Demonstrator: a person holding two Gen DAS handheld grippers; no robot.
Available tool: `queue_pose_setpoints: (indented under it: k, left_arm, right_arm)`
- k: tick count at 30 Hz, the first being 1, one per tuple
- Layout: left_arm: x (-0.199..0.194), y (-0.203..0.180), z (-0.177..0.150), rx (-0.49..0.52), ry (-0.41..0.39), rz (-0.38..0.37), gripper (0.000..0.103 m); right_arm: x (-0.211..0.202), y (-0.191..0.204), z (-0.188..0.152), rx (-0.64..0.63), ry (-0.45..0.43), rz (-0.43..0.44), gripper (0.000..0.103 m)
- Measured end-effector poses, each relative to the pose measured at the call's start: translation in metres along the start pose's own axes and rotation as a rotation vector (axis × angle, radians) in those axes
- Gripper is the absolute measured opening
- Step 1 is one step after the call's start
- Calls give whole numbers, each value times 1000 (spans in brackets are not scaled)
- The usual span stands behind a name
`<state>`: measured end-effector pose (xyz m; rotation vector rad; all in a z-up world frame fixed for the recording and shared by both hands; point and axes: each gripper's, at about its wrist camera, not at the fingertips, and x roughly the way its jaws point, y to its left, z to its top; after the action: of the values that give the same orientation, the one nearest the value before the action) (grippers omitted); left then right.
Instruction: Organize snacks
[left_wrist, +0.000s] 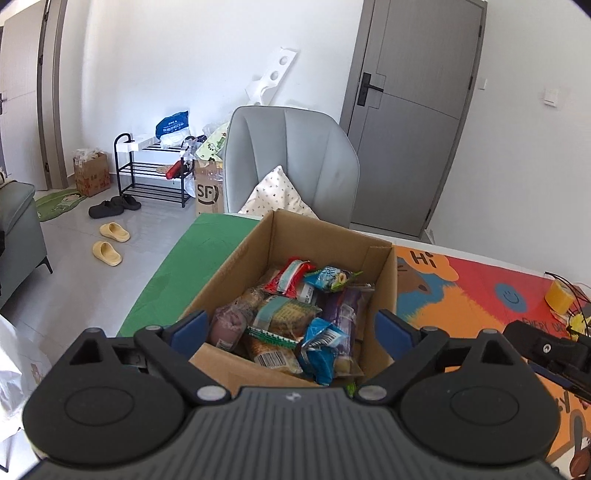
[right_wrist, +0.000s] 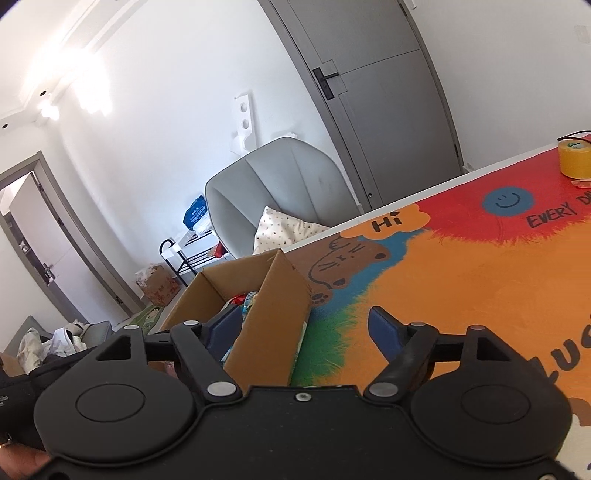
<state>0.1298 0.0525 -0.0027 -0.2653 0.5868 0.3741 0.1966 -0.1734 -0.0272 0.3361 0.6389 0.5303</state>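
Note:
An open cardboard box stands on the table, filled with several snack packets: a red one, a blue one, a purple one and a green-edged biscuit pack. My left gripper hovers over the near part of the box, open wide, with nothing pressed between its blue pads. In the right wrist view the box shows its right wall. My right gripper stands open astride that wall, one finger over the inside, one over the mat, holding nothing.
A colourful cartoon mat covers the table right of the box; a green sheet lies to its left. A yellow tape roll sits at the far right. A grey armchair with a cushion stands behind the table.

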Motion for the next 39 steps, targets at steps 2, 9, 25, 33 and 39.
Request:
queue_pose_setpoints:
  k: [2, 9, 25, 33, 39]
  left_arm:
    - [-5, -4, -4, 18, 2, -13, 96]
    - [-27, -14, -16, 90, 0, -61, 96]
    - [-95, -17, -25, 217, -11, -187, 96]
    - [-123, -14, -23, 251, -40, -215, 96]
    - [-144, -7, -22, 263, -81, -231, 96]
  right_arm:
    - [-8, -4, -2, -6, -10, -14, 84]
    - [-40, -12, -10, -24, -35, -66, 98]
    - [-117, -5, 6, -134, -87, -135, 103]
    - [-149, -1, 9, -174, -94, -177, 103]
    - [-168, -6, 7, -162, -119, -207, 103]
